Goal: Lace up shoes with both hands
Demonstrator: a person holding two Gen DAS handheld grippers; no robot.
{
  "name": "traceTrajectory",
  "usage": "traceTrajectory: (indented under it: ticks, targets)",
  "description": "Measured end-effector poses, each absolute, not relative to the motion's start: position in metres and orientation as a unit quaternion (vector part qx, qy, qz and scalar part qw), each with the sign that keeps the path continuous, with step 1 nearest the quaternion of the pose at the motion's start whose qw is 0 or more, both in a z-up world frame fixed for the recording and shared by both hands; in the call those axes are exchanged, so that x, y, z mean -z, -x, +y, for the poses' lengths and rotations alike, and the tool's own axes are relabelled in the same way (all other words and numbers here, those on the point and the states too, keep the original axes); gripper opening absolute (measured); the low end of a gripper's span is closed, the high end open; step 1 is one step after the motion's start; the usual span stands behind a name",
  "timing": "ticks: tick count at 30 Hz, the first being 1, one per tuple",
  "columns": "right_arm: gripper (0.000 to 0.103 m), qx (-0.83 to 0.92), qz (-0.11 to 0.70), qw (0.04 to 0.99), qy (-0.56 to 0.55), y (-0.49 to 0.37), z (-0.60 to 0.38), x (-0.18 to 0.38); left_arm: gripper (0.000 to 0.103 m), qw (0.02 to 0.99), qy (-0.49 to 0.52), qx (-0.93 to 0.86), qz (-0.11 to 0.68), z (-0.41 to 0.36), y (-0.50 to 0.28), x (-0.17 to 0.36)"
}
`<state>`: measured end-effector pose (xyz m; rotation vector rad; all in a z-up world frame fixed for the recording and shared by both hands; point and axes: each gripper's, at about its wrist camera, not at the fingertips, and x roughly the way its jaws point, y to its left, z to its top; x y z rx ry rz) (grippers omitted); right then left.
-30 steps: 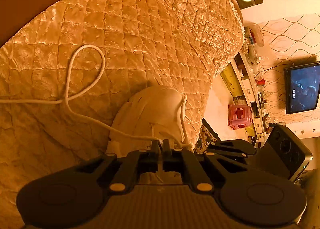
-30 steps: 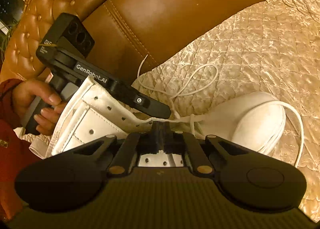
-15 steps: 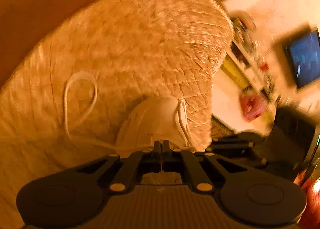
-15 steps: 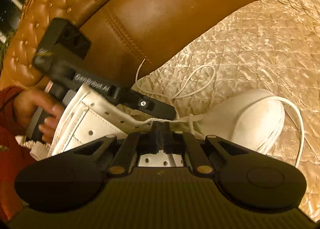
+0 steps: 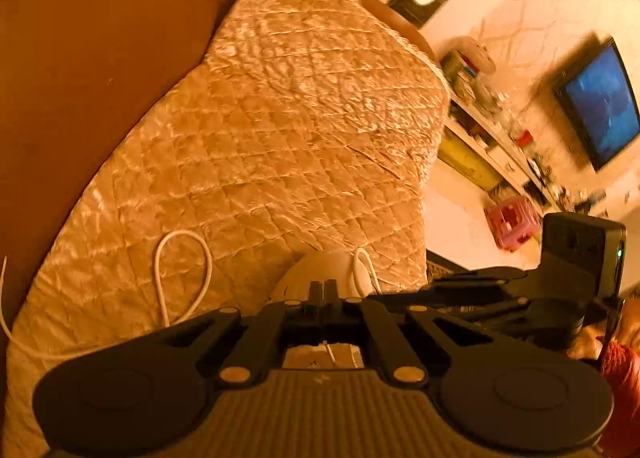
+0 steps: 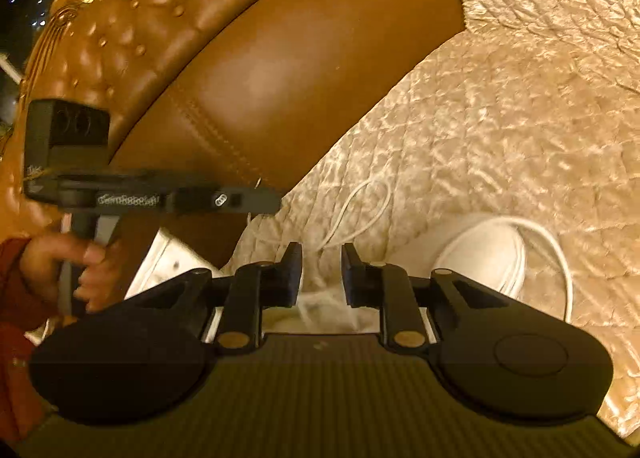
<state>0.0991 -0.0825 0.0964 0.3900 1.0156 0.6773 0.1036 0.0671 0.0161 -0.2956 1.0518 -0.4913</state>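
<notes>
A white shoe lies on a quilted golden cover over a brown leather sofa, toe pointing away from both cameras. Its white lace curves round the toe, and another stretch forms a loose loop on the cover beside the shoe.

The right gripper stands above the shoe's laced part with its 2 fingers apart, a clear gap between the pads and nothing held.

The left gripper has its fingers pressed together; whether a lace is pinched there I cannot tell. A hand in a red sleeve holds its handle.
</notes>
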Motion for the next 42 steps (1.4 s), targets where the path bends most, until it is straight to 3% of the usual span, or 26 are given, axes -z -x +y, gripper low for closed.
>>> traceTrajectory:
  ticks: [8,11,14,17,19,25,28,32,39,42]
  targets:
    - [0.024,-0.341,0.546,0.756,-0.121,-0.123,-0.041,-0.086,0.000,0.804,0.179,0.226,0.520,0.085,-0.104,-0.008]
    - [0.007,-0.359,0.558,0.742,-0.096,-0.124,-0.033,-0.088,0.001,0.799,0.187,0.222,0.528,0.090,-0.105,-0.003]
    - [0.004,-0.350,0.583,0.727,-0.096,-0.127,-0.028,-0.086,0.006,0.794,0.200,0.221,0.531,0.095,-0.104,0.000]
    - [0.004,-0.323,0.593,0.722,-0.149,-0.130,-0.037,-0.083,0.009,0.793,0.210,0.236,0.520,0.099,-0.103,-0.003]
    - [0.003,-0.302,0.577,0.729,-0.211,-0.128,-0.051,-0.085,0.017,0.794,0.210,0.253,0.511,0.100,-0.103,-0.005]
    - [0.002,-0.263,0.462,0.758,-0.378,-0.120,-0.100,-0.105,0.022,0.790,0.165,0.309,0.504,0.085,-0.106,-0.012]
    - [0.005,-0.245,0.490,0.792,-0.269,-0.122,-0.086,-0.116,0.025,0.796,0.170,0.281,0.508,0.091,-0.107,-0.009]
    - [0.010,-0.281,0.577,0.741,-0.197,-0.125,-0.056,-0.095,0.028,0.794,0.197,0.245,0.520,0.109,-0.104,0.002]
    - [0.010,-0.313,0.620,0.703,-0.154,-0.129,-0.029,-0.082,0.040,0.791,0.195,0.236,0.530,0.116,-0.100,0.008]
    - [0.004,-0.305,0.629,0.702,-0.132,-0.129,-0.024,-0.085,0.041,0.789,0.197,0.238,0.531,0.116,-0.100,0.009]
